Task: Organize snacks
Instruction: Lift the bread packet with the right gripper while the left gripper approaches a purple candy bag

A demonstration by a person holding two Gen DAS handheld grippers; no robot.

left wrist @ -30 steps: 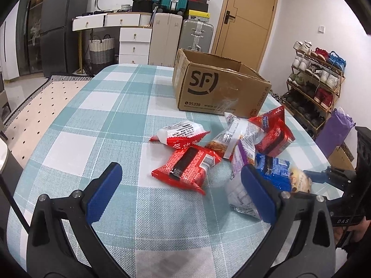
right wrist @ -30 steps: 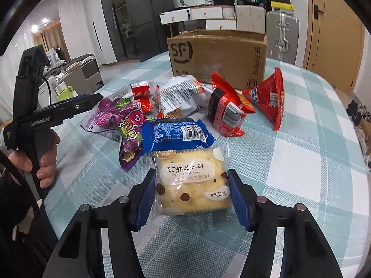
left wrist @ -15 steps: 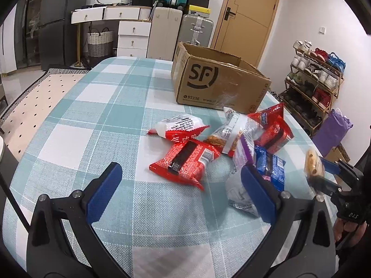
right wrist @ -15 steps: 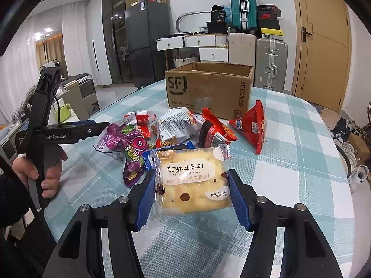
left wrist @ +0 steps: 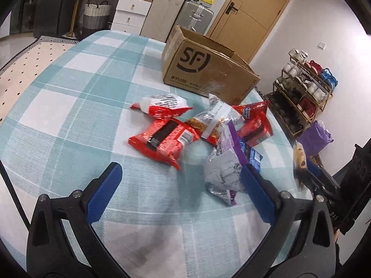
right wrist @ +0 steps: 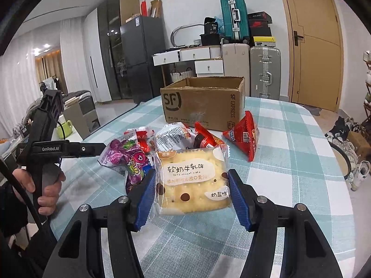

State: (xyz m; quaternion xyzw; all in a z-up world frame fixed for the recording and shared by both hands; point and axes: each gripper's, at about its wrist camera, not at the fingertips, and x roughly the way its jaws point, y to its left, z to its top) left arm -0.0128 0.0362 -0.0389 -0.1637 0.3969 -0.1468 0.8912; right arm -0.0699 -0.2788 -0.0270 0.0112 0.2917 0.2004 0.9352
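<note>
Snacks point(left wrist: 197, 134) lie heaped on the counter point(left wrist: 69, 106) before the cardboard box point(left wrist: 208, 71), none visibly inside; left tool point(left wrist: 178, 192) spread, empty. Right view: right tool point(right wrist: 192, 199) pinches the nougat cake packet point(right wrist: 192, 180), lifted clear. Sorting looks barely begun.
</note>
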